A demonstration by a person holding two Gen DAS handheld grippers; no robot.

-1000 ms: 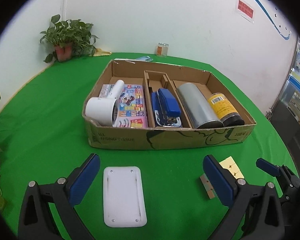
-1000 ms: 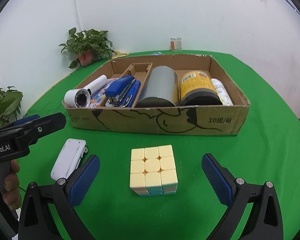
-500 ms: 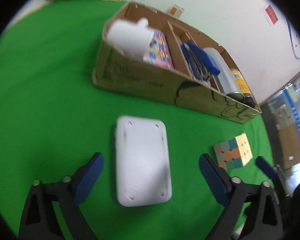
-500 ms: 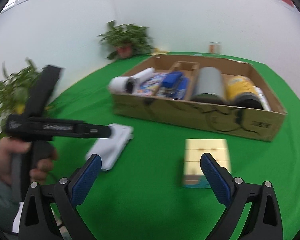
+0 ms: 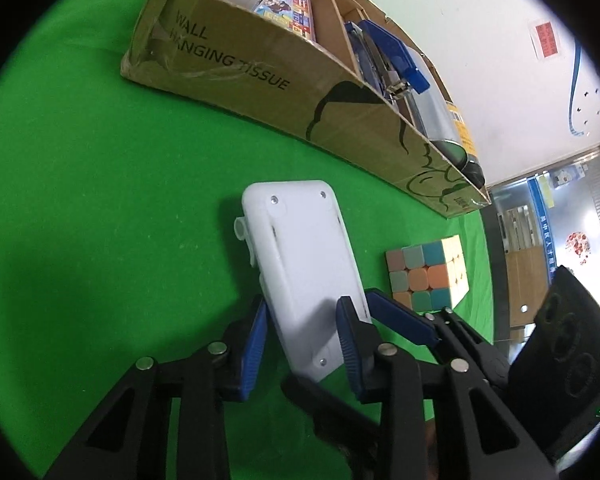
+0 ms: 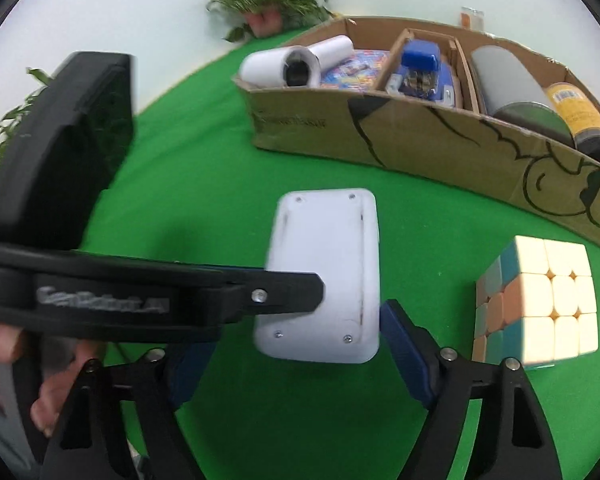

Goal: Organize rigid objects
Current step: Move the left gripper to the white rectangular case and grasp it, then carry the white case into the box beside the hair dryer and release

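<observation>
A flat white rectangular plastic case (image 5: 304, 264) with rounded corners and small screws in its back is seen face-down, its near end clamped between blue pads. A pastel 3x3 puzzle cube (image 5: 428, 276) is set on the green cloth just beside it.

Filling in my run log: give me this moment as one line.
left gripper: shut on white device | right gripper: open, straddling it | cube: on cloth | box: untouched
</observation>
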